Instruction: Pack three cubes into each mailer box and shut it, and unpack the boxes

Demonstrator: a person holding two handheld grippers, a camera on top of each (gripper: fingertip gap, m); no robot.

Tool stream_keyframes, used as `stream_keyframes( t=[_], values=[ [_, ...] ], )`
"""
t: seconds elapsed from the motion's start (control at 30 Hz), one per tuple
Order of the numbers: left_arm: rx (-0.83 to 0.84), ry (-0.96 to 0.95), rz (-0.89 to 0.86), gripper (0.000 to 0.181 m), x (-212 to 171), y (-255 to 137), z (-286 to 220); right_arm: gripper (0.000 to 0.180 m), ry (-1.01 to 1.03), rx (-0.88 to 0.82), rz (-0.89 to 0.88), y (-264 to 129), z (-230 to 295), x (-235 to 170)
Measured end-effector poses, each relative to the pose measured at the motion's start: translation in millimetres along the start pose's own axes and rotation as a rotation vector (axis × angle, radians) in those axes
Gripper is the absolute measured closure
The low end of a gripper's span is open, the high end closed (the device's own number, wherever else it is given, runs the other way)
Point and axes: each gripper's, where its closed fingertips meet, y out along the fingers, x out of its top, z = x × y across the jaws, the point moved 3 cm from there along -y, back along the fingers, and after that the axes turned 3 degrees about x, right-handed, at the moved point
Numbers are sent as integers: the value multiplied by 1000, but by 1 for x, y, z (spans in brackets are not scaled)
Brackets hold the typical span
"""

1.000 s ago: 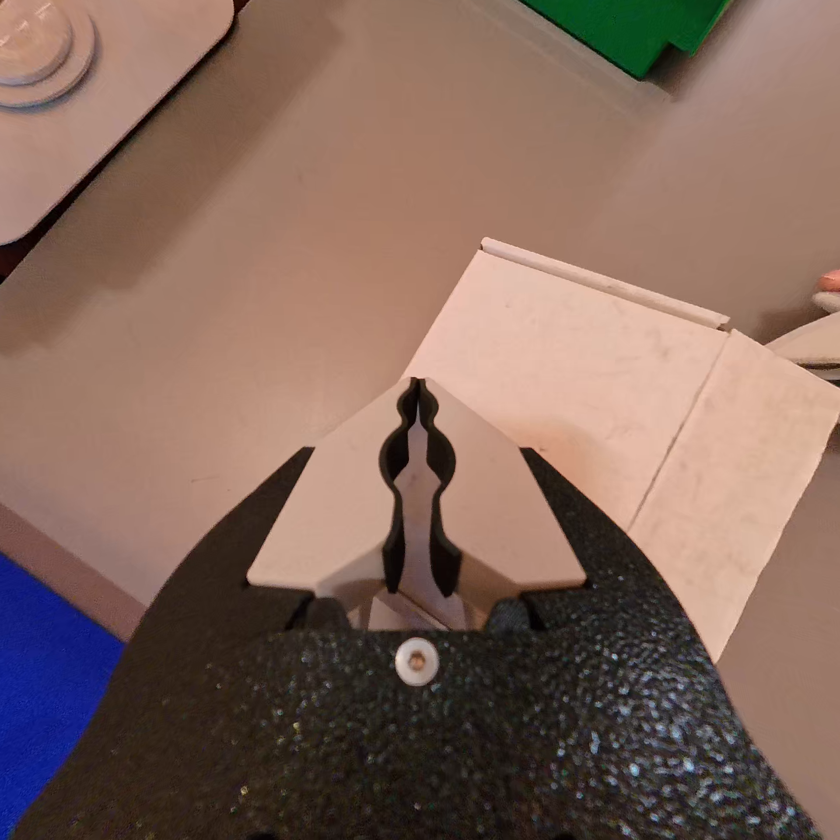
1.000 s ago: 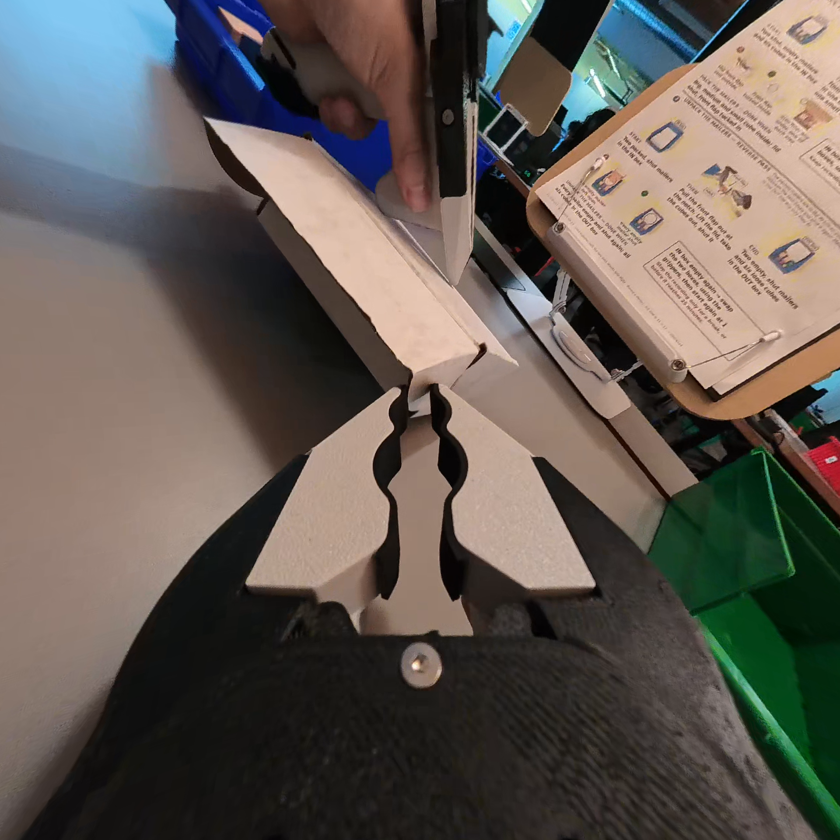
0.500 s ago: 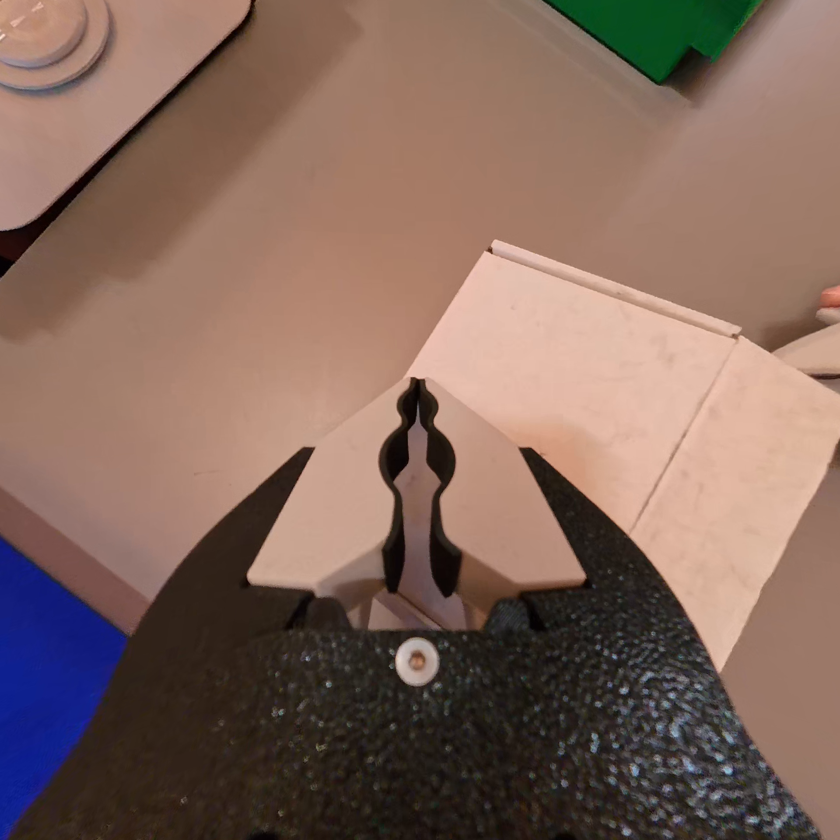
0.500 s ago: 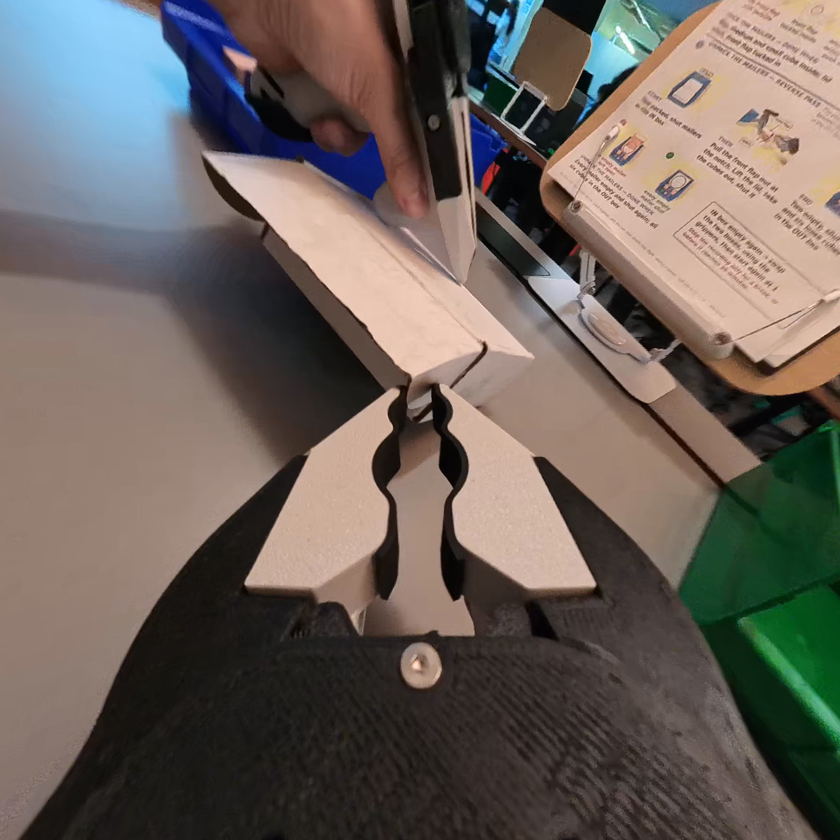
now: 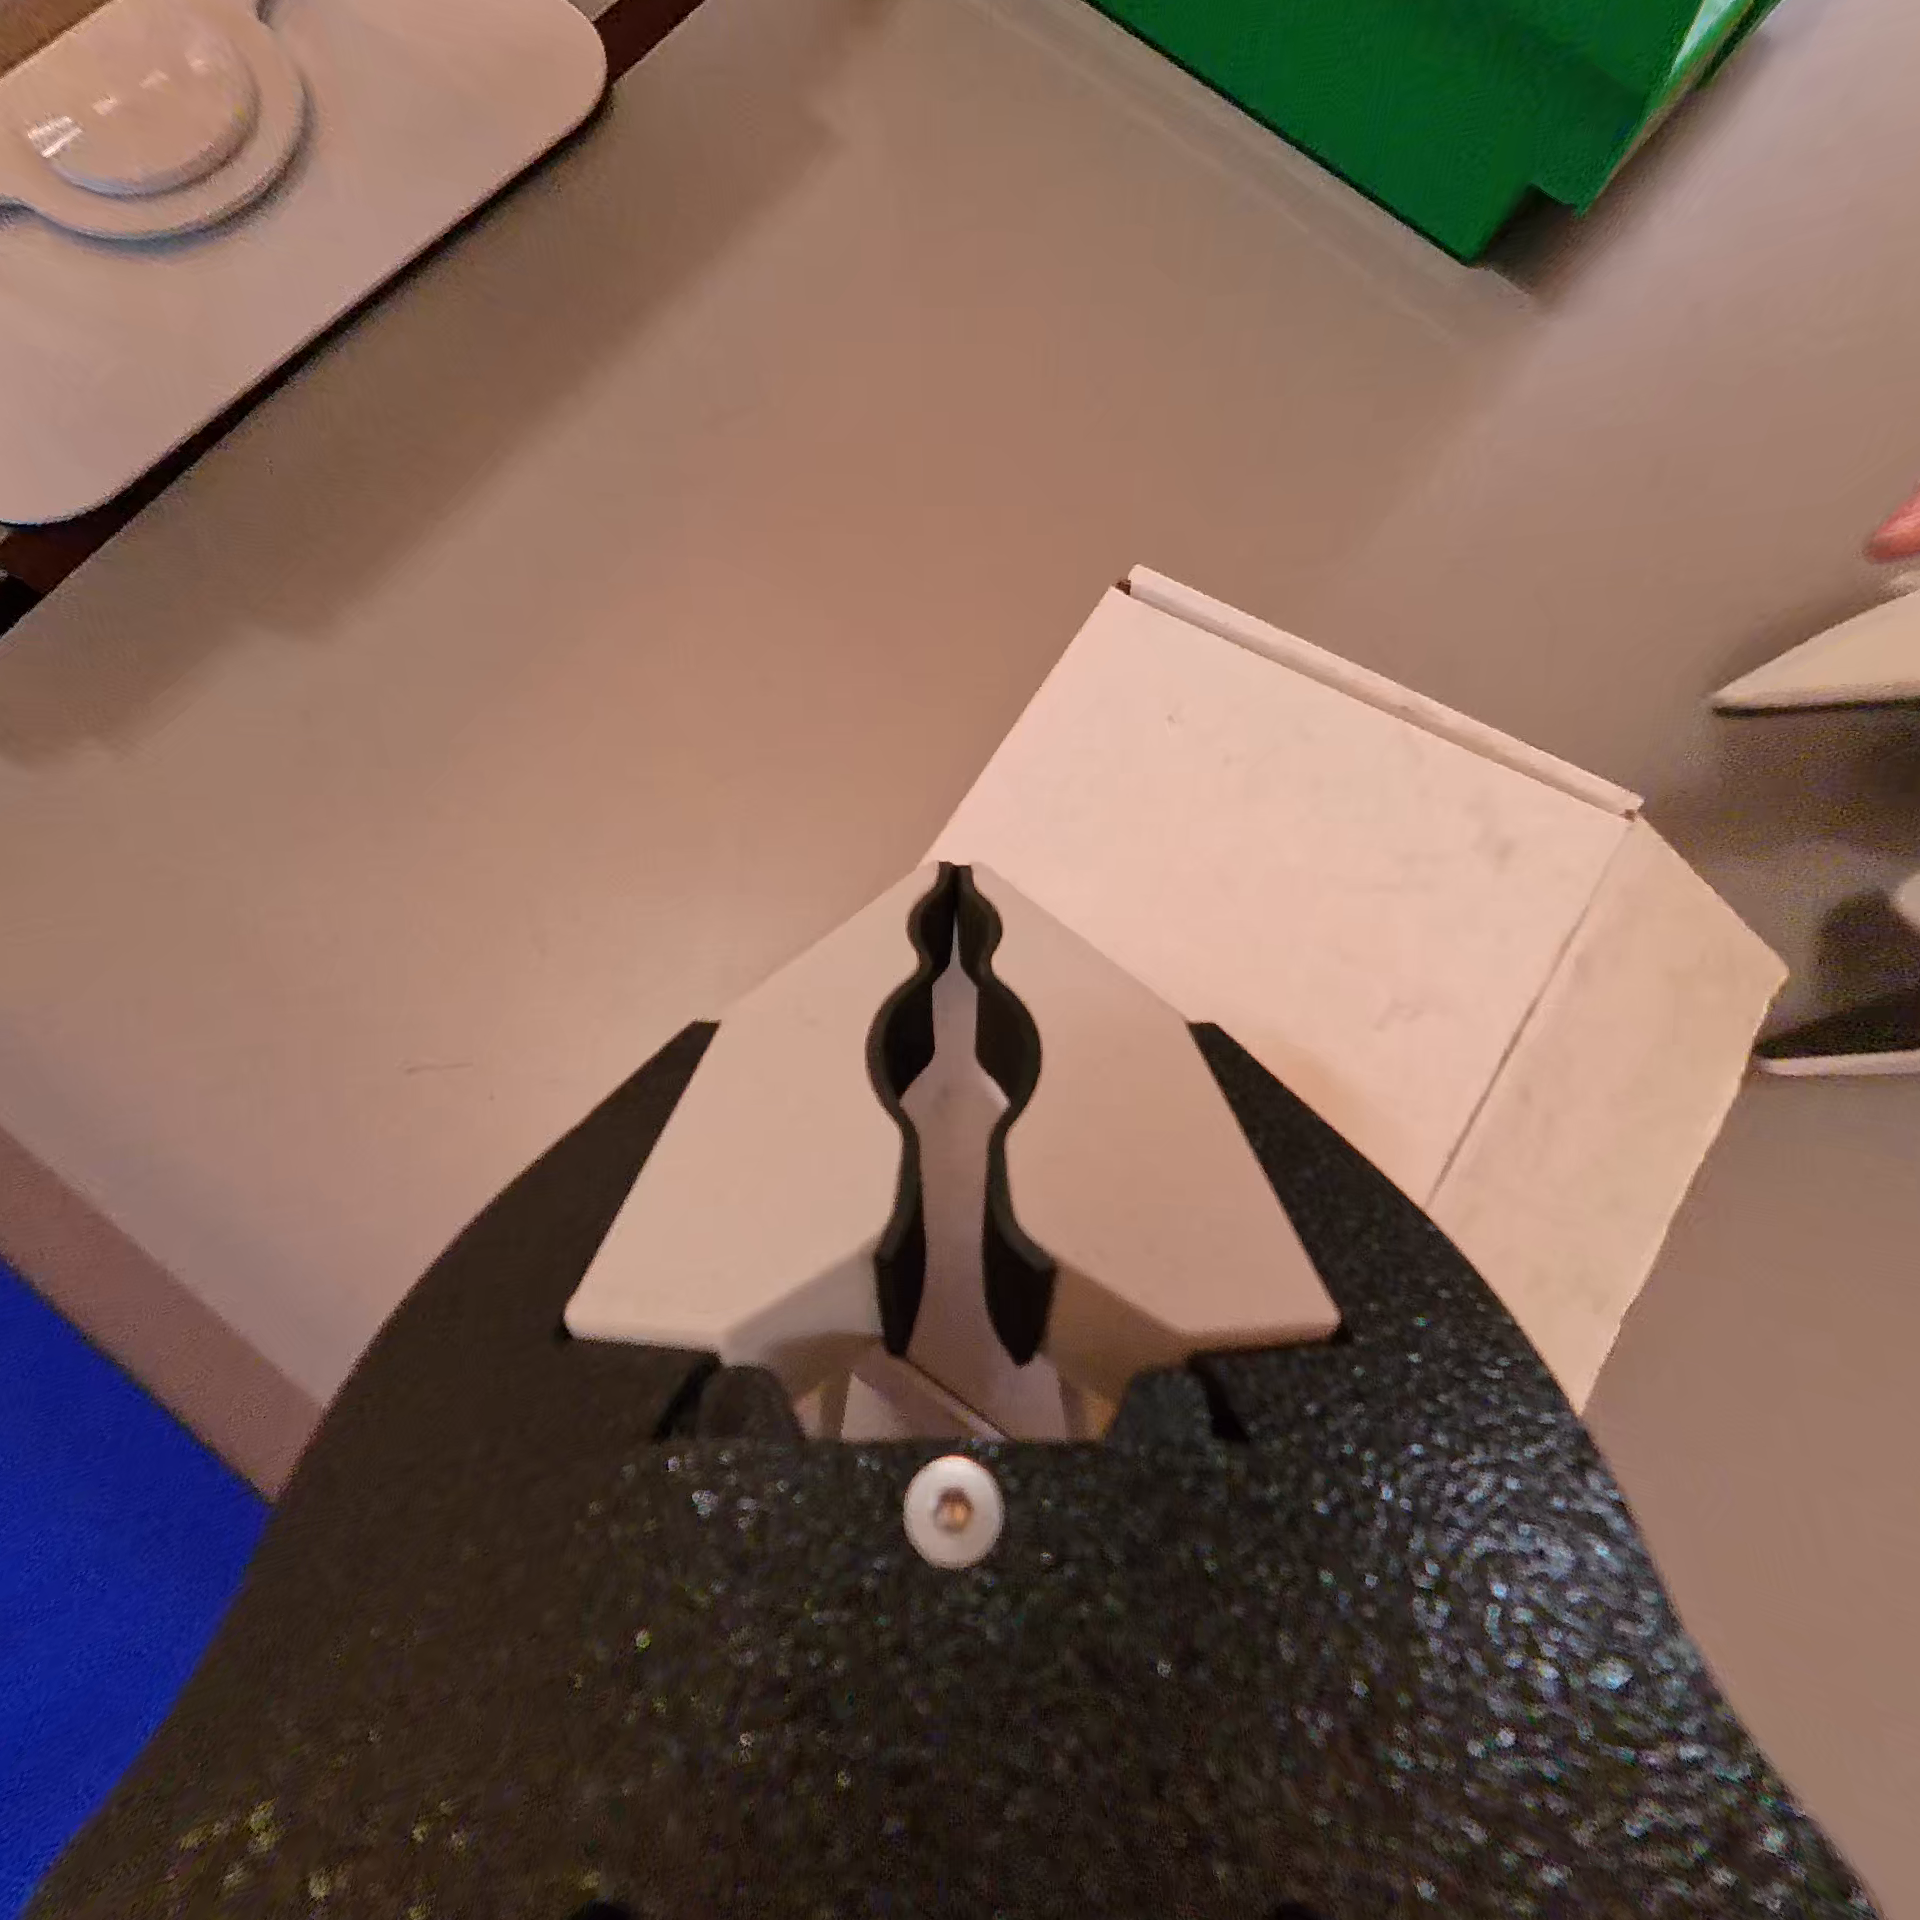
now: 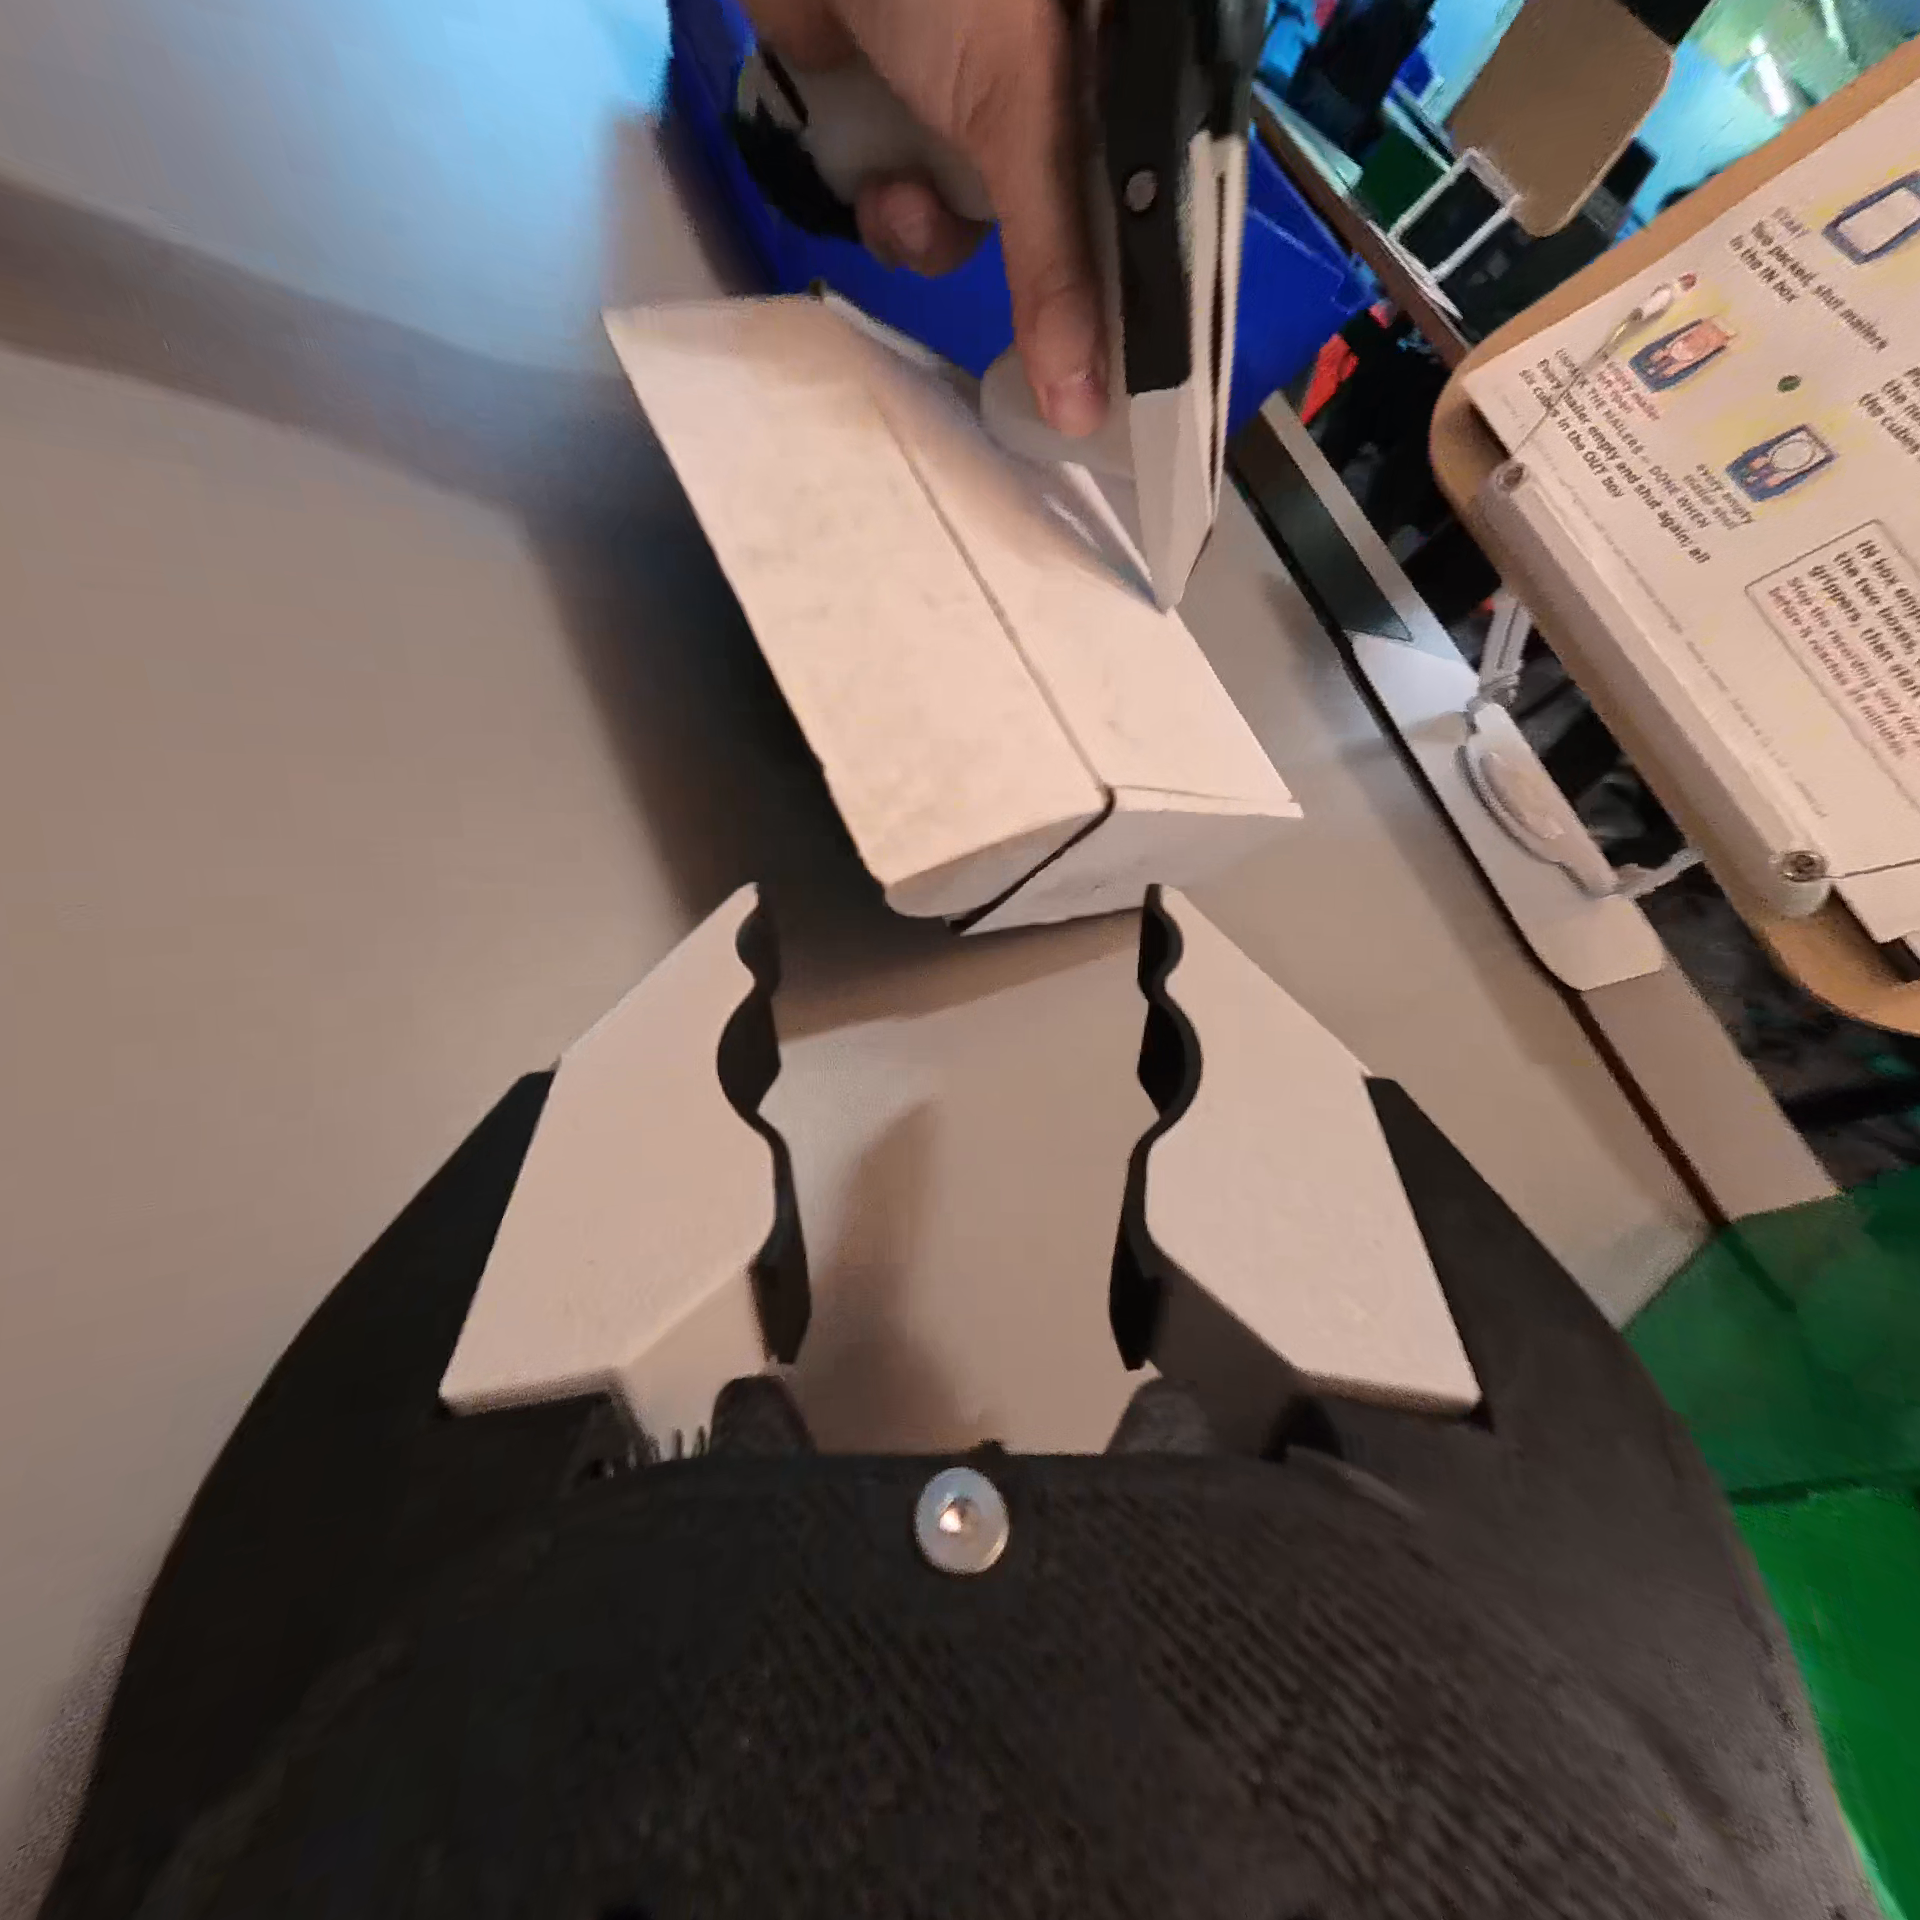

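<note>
Right wrist view shows our right gripper (image 6: 951,914) spread wide and empty, its tips just short of the near end of the white mailer box (image 6: 914,644) lying shut on the grey table (image 6: 260,779). Our left gripper (image 5: 954,871), fingers pinched together with nothing between them, points down with its tips on the box's top, a hand (image 6: 997,156) holding it. Beyond sit a blue bin (image 6: 1278,281) and a green bin (image 5: 1403,94).

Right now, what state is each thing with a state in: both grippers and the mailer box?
left gripper: jaws shut, tips pressing on the box lid.
right gripper: jaws open, empty, just short of the box's near end.
mailer box: lid down, flat on the table.
</note>
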Motion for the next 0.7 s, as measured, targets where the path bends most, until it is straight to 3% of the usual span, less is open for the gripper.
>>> stream_keyframes(
  t=[0.13,0.23,0.5,0.57,0.63,0.7],
  values=[
    [23,24,10,181,-1,-1,-3,121,129,-23,-146,-12,-24,15],
    [40,34,16,181,-2,-3,-7,131,183,-80,-132,-9,-39,10],
    [136,99,-115,181,-3,-22,-14,115,220,48,-57,9,-17,-1],
    [149,73,-250,141,-2,-48,-16,113,221,74,-46,9,-16,-2],
    [75,52,-348,135,-15,-70,-23,111,213,138,-28,9,-13,-5],
    [4,15,-342,113,-39,-83,-24,109,220,168,-1,11,-15,-10]
  ],
)
